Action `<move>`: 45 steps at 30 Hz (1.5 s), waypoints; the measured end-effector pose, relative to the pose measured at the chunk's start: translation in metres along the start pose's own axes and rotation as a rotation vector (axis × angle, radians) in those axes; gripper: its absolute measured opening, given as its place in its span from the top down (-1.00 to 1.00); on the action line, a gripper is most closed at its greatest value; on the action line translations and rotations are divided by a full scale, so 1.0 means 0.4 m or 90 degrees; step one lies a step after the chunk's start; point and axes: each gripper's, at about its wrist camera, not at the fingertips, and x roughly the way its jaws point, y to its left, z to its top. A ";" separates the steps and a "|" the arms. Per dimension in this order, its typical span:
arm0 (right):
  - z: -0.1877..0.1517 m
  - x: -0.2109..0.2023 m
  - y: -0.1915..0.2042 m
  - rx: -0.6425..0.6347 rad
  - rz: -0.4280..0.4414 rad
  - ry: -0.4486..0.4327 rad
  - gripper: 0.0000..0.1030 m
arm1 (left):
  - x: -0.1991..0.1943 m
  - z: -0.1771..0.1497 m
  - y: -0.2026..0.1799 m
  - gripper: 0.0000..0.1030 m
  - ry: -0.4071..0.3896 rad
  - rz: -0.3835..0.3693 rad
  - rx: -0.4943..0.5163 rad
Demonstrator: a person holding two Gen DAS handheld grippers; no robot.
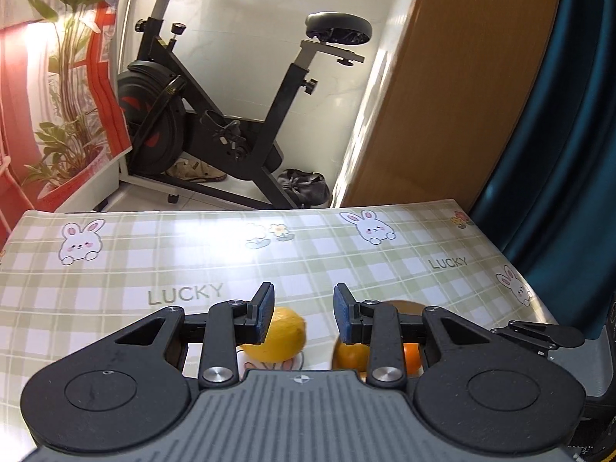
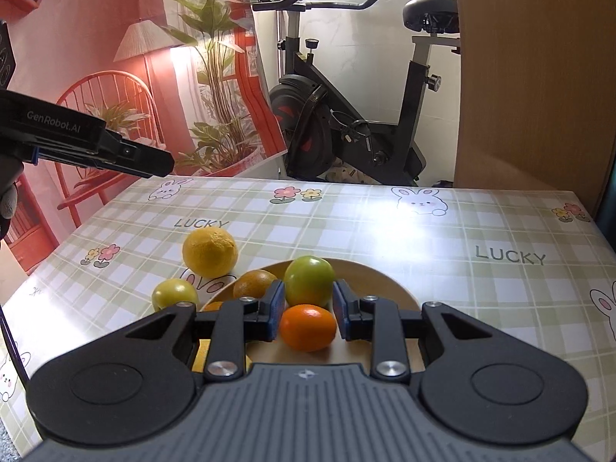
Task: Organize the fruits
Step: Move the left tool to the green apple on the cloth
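Left tool (image 1: 304,313) parted, empty, right tool (image 2: 308,310) parted, empty, above plate (image 2: 389,285), lemon (image 2: 210,252) outside

A big yellow lemon (image 2: 210,252) and a small green fruit (image 2: 175,294) lie on the tabletop left of the frame's centre, beside a tan plate (image 2: 379,283) holding a green fruit (image 2: 309,280), a bright orange (image 2: 307,327) and a duller orange (image 2: 254,284).

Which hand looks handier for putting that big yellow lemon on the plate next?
Probably the left. The left gripper hangs open right above the lemon, which lies on the table beside the plate. The right gripper is over the plate's fruit.
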 end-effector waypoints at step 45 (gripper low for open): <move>-0.041 0.266 0.305 -0.154 0.083 0.137 -0.03 | 0.050 -0.192 0.170 0.14 0.064 -0.029 -0.101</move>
